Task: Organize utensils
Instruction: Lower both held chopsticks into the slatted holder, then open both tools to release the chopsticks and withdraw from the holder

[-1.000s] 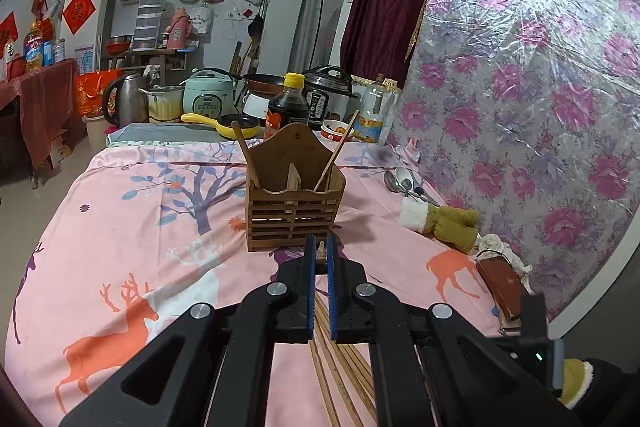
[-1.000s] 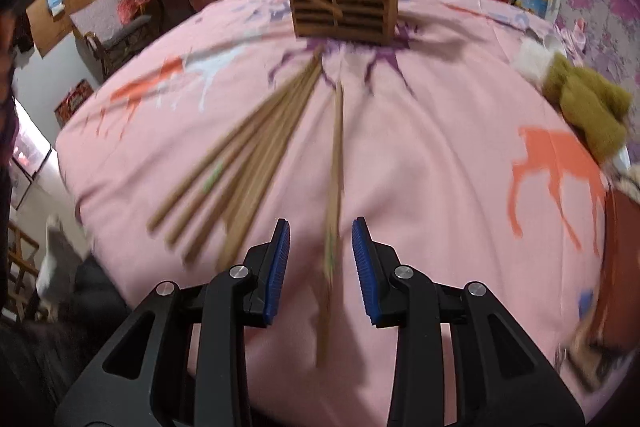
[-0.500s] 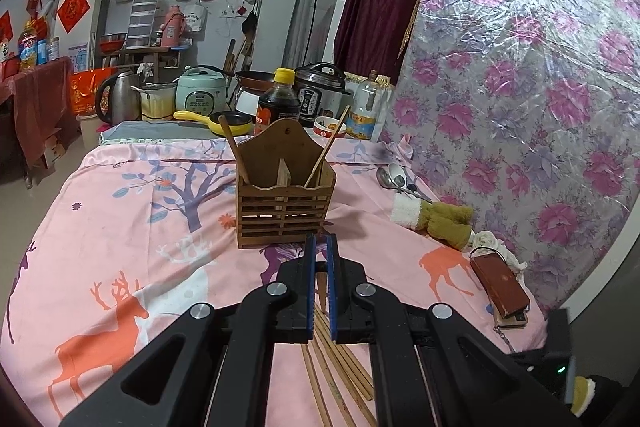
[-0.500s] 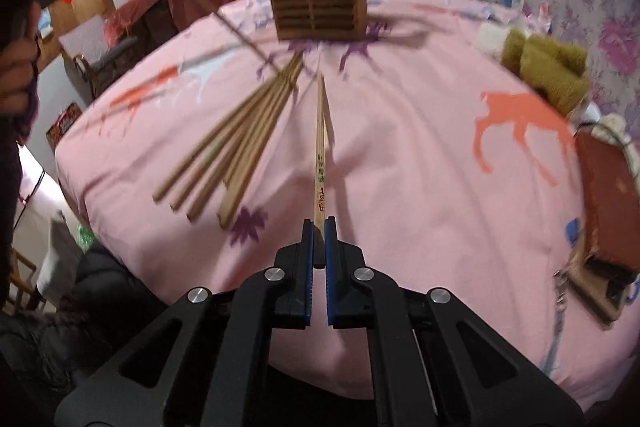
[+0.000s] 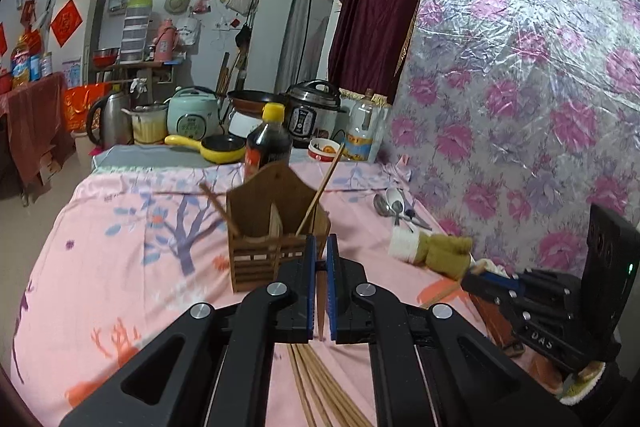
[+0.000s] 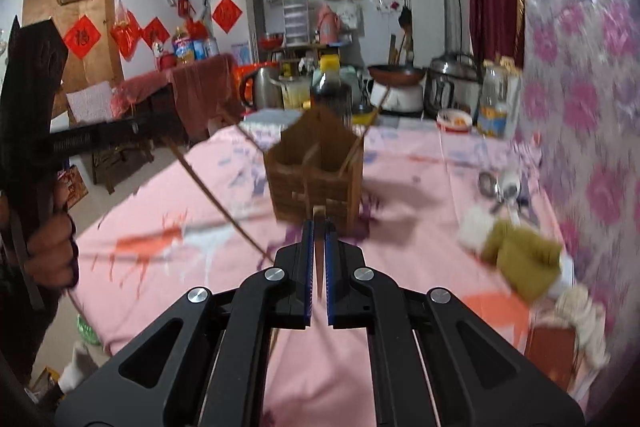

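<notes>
The left gripper (image 5: 319,281), black with blue pads, is clamped on a thin brown wooden chopstick (image 5: 320,311) that runs lengthwise between its pads. Just ahead of its tips stands the slatted brown wooden utensil holder with a peaked back (image 5: 276,227), upright on the pink bedcloth printed with deer and trees (image 5: 120,247); one chopstick leans out of its left compartment and another out of its right. Below and just behind the fingertips a loose bundle of brown chopsticks (image 5: 320,387) lies on the cloth. Farther ahead to the right are a few metal spoons (image 5: 394,209) and an olive and white soft toy (image 5: 436,249), and at the right edge the right gripper (image 5: 472,277) comes into that view, pinched on a chopstick of its own. In the right wrist view the right gripper (image 6: 318,259) is closed on a chopstick (image 6: 319,247) whose far end points at the holder (image 6: 316,171) straight ahead. To its left, a hand (image 6: 52,251) grips the left tool, whose long chopstick slants across the cloth. Beyond the holder stands a dark sauce bottle with a yellow cap (image 6: 330,83).
</notes>
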Demonstrator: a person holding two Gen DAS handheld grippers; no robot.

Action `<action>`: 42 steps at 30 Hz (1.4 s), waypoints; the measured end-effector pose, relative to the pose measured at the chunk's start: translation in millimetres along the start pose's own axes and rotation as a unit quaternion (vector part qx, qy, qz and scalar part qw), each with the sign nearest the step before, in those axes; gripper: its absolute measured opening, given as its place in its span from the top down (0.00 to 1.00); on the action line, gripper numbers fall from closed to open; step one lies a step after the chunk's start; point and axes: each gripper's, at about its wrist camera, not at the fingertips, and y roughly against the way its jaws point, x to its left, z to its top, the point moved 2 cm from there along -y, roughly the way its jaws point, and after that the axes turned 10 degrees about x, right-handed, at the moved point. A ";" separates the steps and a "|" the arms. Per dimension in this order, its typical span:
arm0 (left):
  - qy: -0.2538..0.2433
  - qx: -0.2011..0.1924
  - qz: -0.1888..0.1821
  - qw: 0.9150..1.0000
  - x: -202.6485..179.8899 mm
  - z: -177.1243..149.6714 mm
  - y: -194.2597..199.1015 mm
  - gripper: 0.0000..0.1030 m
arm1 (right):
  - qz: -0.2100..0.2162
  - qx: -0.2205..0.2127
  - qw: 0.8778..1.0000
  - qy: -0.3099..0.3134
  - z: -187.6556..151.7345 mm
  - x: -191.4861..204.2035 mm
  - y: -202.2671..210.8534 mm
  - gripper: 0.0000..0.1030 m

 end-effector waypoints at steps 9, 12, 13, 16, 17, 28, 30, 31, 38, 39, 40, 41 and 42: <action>-0.030 -0.044 0.035 0.998 -2.8 85.0 14.8 0.95 | -0.001 -0.059 0.998 -0.005 110.1 -2.9 -3.6 0.95; -0.038 -0.058 0.054 0.996 -0.2 107.8 18.0 0.95 | -0.012 -0.085 0.996 -0.010 146.6 -4.8 -10.3 0.94; -0.041 -0.063 0.063 0.995 1.8 116.1 16.5 0.95 | -0.016 -0.088 0.996 -0.009 155.2 -4.3 -15.5 0.94; -0.037 -0.068 0.073 0.994 13.0 131.3 3.5 0.95 | -0.023 -0.079 0.997 -0.010 167.7 -3.8 -41.9 0.94; -0.031 -0.065 0.075 0.995 18.3 133.6 -3.7 0.95 | -0.026 -0.072 0.997 -0.010 167.7 -4.2 -54.0 0.94; 0.042 0.012 0.108 0.993 75.0 90.2 -95.4 0.14 | -0.036 -0.012 0.999 -0.029 132.7 -15.6 -102.3 0.61; 0.063 0.005 0.102 0.993 79.8 83.6 -84.6 0.05 | -0.042 -0.034 0.998 -0.034 127.8 -15.6 -86.1 0.36; 0.071 -0.001 0.101 0.992 80.9 81.5 -78.6 0.05 | -0.051 -0.054 0.997 -0.038 122.3 -13.9 -71.6 0.24; 0.110 -0.023 0.105 0.988 85.7 52.9 -32.9 0.05 | -0.060 -0.128 0.988 -0.062 78.9 0.7 -12.5 0.06; 0.113 -0.024 0.110 0.987 85.6 48.1 -28.7 0.05 | -0.064 -0.133 0.987 -0.063 73.2 2.1 -7.8 0.06; 0.116 -0.027 0.123 0.985 85.3 38.2 -21.2 0.05 | -0.073 -0.143 0.985 -0.065 61.0 6.3 0.2 0.06; 0.118 -0.029 0.130 0.984 84.7 32.8 -17.1 0.05 | -0.077 -0.147 0.984 -0.067 54.3 9.0 4.2 0.06; 0.122 -0.030 0.138 0.982 84.1 24.9 -13.6 0.05 | -0.076 -0.150 0.983 -0.072 42.5 12.6 9.7 0.06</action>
